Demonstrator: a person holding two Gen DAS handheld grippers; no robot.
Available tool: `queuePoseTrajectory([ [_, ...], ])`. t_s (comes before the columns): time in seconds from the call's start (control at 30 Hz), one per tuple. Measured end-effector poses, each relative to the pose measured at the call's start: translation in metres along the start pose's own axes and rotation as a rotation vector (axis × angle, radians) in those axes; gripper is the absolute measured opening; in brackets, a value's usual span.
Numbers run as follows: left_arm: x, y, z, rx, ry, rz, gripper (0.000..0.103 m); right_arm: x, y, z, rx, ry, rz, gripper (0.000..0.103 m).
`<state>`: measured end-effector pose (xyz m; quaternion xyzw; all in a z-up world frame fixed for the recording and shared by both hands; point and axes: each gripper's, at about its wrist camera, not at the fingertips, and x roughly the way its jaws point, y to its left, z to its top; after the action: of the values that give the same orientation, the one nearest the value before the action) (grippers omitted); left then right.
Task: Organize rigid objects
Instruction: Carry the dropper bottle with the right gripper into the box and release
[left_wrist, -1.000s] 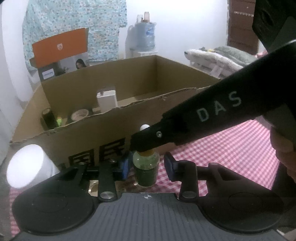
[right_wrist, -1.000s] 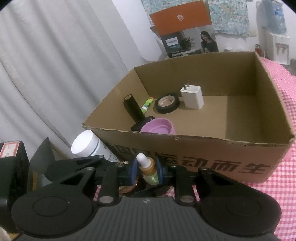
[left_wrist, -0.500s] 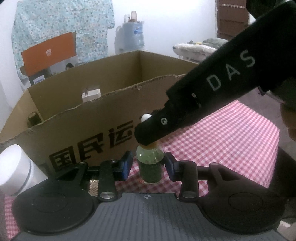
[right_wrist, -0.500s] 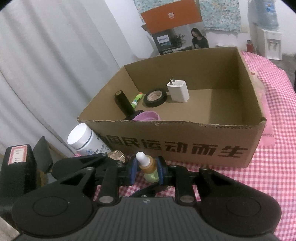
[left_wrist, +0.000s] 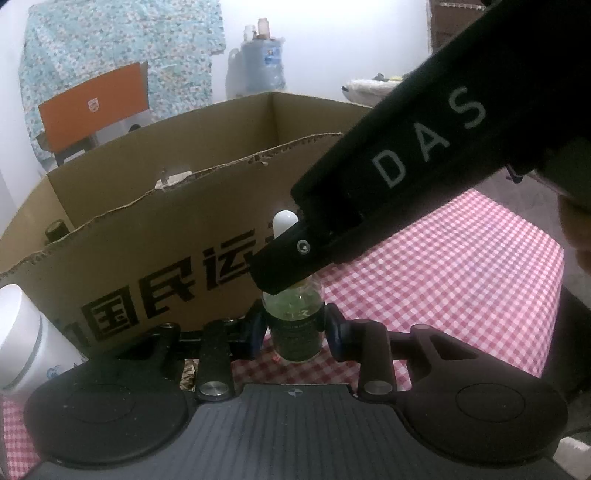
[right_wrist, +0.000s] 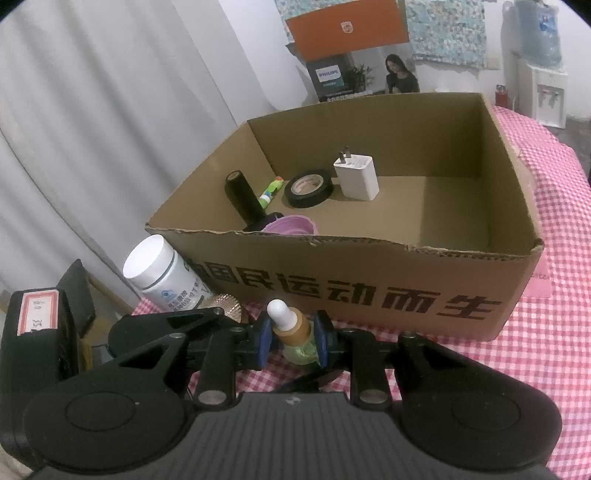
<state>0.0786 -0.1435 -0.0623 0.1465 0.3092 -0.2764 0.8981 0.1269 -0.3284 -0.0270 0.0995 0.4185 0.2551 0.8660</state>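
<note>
A small dropper bottle (left_wrist: 295, 332) of green liquid, with a tan collar and a white bulb, stands on the checked cloth in front of the cardboard box (left_wrist: 147, 240). My left gripper (left_wrist: 295, 328) has its blue pads on the glass body, and its jaws are closing on it. In the right wrist view the same dropper bottle (right_wrist: 293, 325) sits in my right gripper (right_wrist: 291, 334), which is shut on the tan collar. In the left wrist view a black finger (left_wrist: 295, 258) of the right gripper reaches down from the upper right and hides the collar.
The cardboard box (right_wrist: 369, 280) holds a tape roll (right_wrist: 310, 188), a white charger (right_wrist: 356, 177), a black cylinder (right_wrist: 243, 195), a marker (right_wrist: 269, 192) and a purple cup (right_wrist: 291, 225). A white pill bottle (right_wrist: 159, 273) and a gold knurled piece (right_wrist: 225, 306) lie left of the dropper bottle.
My left gripper has sunk and come nearer the box, whose front wall now hides most of the inside. Its pads have narrowed onto the bottle. The right gripper has kept its hold.
</note>
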Motion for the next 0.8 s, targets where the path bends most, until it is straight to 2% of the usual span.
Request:
queuePoseTrajectory([
  [0.23, -0.005, -0.001, 0.002, -0.003, -0.008, -0.002, 0.031, -0.007, 0.001, -0.001, -0.004, -0.011, -0.003, 0.024],
  [0.43, -0.027, -0.003, 0.010, -0.004, -0.044, 0.006, 0.031, -0.027, 0.010, 0.001, -0.021, -0.045, 0.012, 0.024],
  [0.6, -0.057, -0.001, 0.029, -0.004, -0.090, 0.034, 0.031, -0.052, 0.025, 0.013, -0.055, -0.101, 0.045, 0.025],
  [0.8, -0.078, 0.012, 0.062, -0.028, -0.143, 0.064, 0.031, -0.079, 0.040, 0.046, -0.110, -0.170, 0.095, 0.025],
])
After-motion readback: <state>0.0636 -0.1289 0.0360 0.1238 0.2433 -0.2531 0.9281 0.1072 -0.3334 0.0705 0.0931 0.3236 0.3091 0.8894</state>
